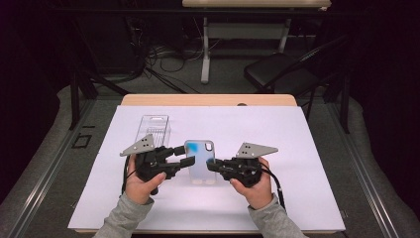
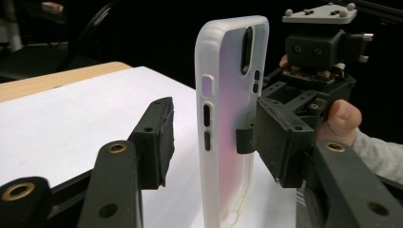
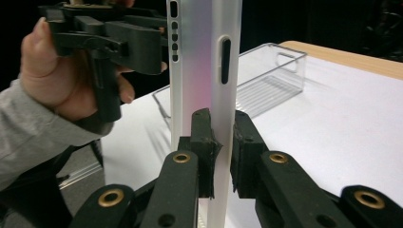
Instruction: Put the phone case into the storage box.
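A translucent white phone case (image 1: 199, 161) with a camera cut-out is held just above the white sheet, between both grippers. My right gripper (image 1: 210, 165) is shut on the case's right edge; in the right gripper view its pads (image 3: 202, 142) pinch the rim of the case (image 3: 204, 57). My left gripper (image 1: 185, 154) reaches in from the left with its jaws open around the opposite edge. In the left gripper view the case (image 2: 228, 118) stands between the jaws, and the left pad (image 2: 157, 140) is clear of it. The right pad sits close beside the case.
A clear plastic box (image 1: 154, 130) lies on the white sheet (image 1: 247, 198) behind the left gripper, and appears in the right gripper view too (image 3: 271, 78). The wooden table edge (image 1: 208, 100) runs along the back. A black chair (image 1: 282, 72) stands beyond the table.
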Demonstrator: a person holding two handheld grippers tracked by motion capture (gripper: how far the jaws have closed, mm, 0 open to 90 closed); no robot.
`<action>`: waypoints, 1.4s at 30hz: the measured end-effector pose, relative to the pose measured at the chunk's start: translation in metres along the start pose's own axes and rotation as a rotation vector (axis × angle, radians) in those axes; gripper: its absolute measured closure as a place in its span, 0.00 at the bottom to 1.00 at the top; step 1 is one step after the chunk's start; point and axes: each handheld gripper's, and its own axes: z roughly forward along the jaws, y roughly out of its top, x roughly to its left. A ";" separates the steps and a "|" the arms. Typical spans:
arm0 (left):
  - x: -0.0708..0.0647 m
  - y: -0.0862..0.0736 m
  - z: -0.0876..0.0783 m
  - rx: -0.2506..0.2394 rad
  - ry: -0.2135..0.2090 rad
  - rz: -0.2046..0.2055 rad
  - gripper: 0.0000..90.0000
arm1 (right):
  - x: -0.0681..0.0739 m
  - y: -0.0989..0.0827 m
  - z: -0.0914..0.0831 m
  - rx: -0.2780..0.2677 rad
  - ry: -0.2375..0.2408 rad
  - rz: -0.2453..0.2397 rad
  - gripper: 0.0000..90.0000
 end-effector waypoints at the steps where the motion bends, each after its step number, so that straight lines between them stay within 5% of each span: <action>1: 0.000 0.000 0.000 0.003 0.015 -0.003 0.52 | 0.000 0.000 0.000 0.002 -0.011 -0.001 0.91; 8: -0.002 0.000 0.001 0.029 0.105 -0.013 0.50 | 0.000 -0.002 0.001 0.000 -0.090 -0.009 0.91; 14: -0.008 0.001 0.001 0.052 0.186 0.021 0.50 | 0.001 -0.003 0.002 0.010 -0.151 -0.023 0.91; 32: -0.012 0.000 0.000 0.048 0.229 -0.002 0.52 | 0.001 -0.006 0.003 0.000 -0.238 -0.006 0.91; 42: -0.016 -0.001 0.000 0.041 0.264 -0.015 0.62 | 0.013 -0.010 0.011 0.016 -0.311 -0.058 0.91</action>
